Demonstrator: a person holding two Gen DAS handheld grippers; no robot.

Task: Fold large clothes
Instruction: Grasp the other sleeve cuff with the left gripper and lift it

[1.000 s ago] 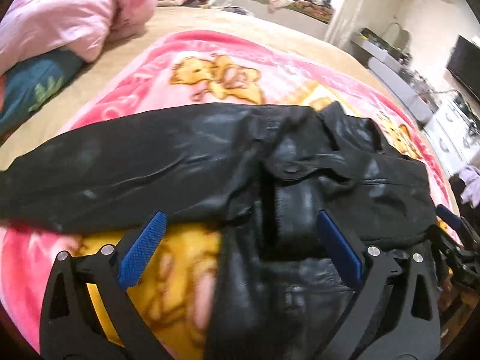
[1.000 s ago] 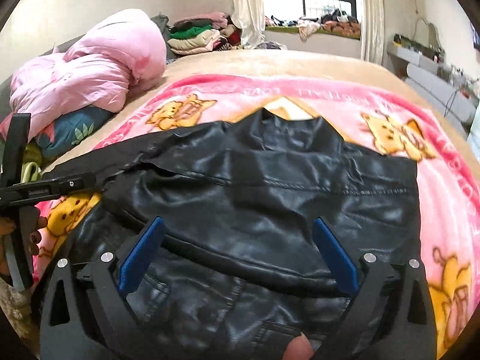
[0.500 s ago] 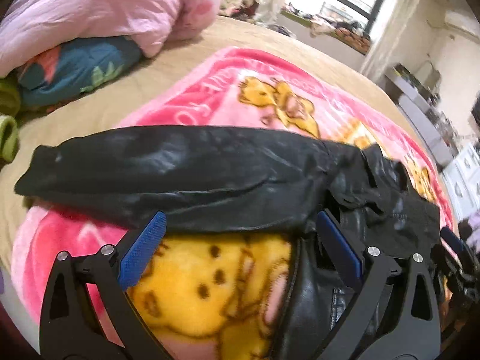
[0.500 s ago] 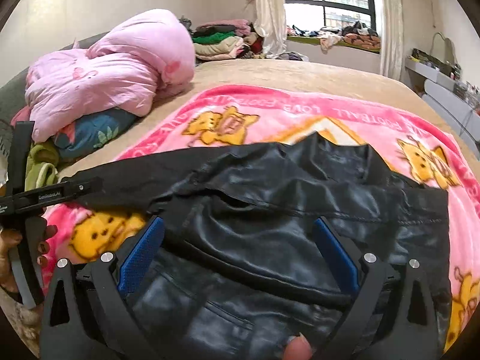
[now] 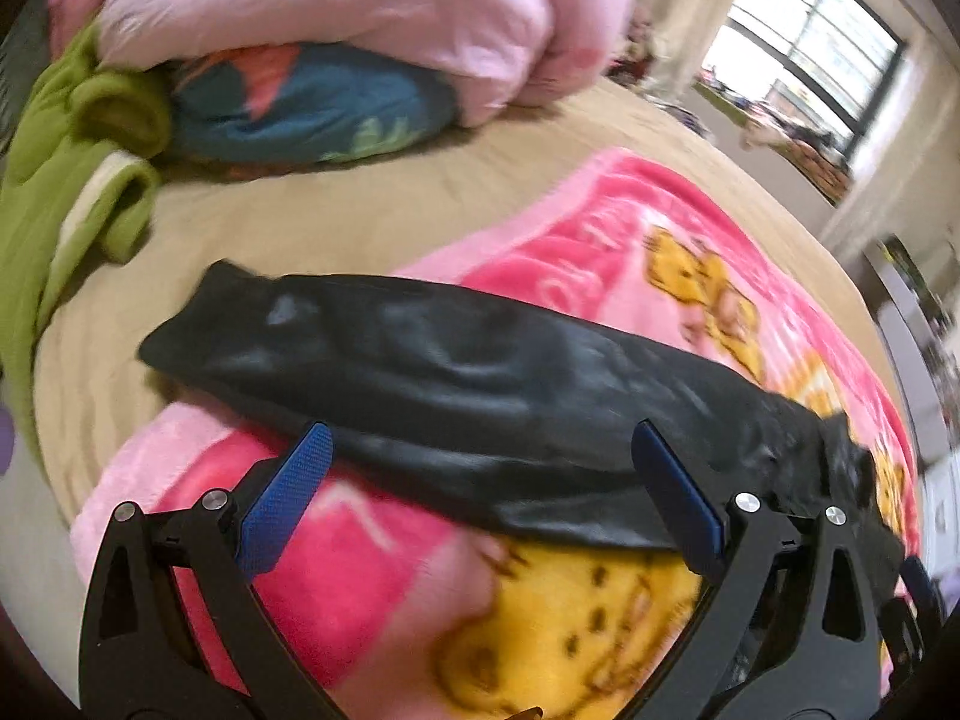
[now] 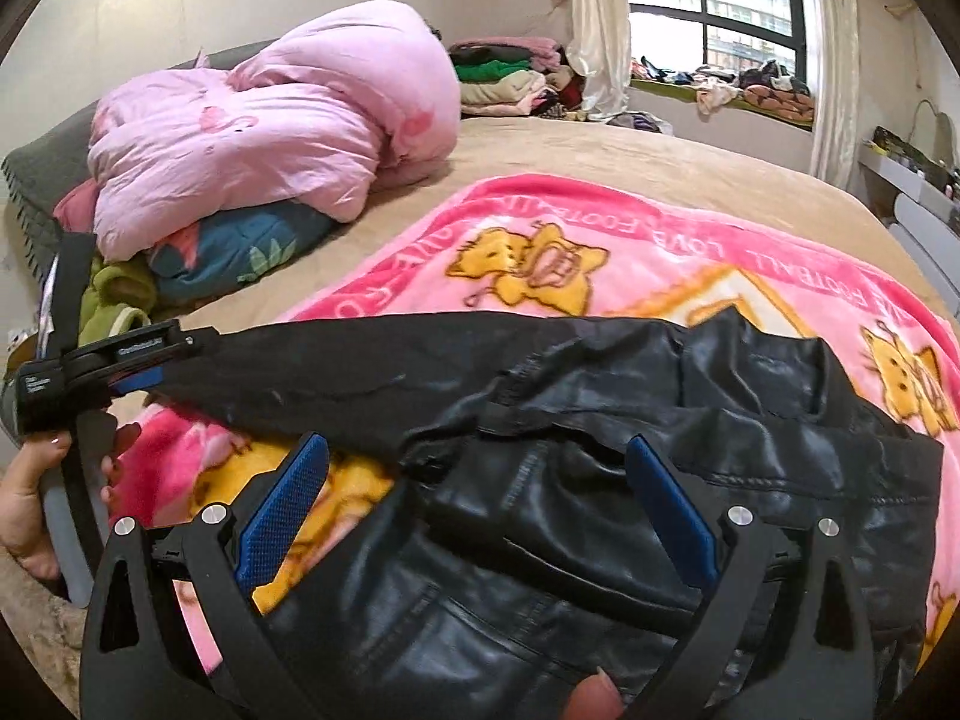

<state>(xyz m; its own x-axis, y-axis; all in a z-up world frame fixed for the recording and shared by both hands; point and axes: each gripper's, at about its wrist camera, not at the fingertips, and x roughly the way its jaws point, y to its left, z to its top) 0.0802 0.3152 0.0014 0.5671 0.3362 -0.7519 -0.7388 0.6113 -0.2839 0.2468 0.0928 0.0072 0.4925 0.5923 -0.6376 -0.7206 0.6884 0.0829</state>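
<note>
Jacket (image 6: 600, 480), black and shiny, lies spread on the pink cartoon blanket (image 6: 630, 240) on the bed (image 6: 600, 156). One sleeve (image 5: 456, 396) stretches straight out to the left, its cuff past the blanket's edge onto the bare tan sheet. Left tongs (image 5: 480, 498) hover spread wide just above the sleeve's near edge, gripping nothing. Right tongs (image 6: 474, 504) are also spread wide over the jacket's body, empty. Bare sheet lies between the cuff and the heaped pink quilt (image 6: 270, 120) and green garment (image 5: 72, 168), and more beyond the blanket's far edge.
</note>
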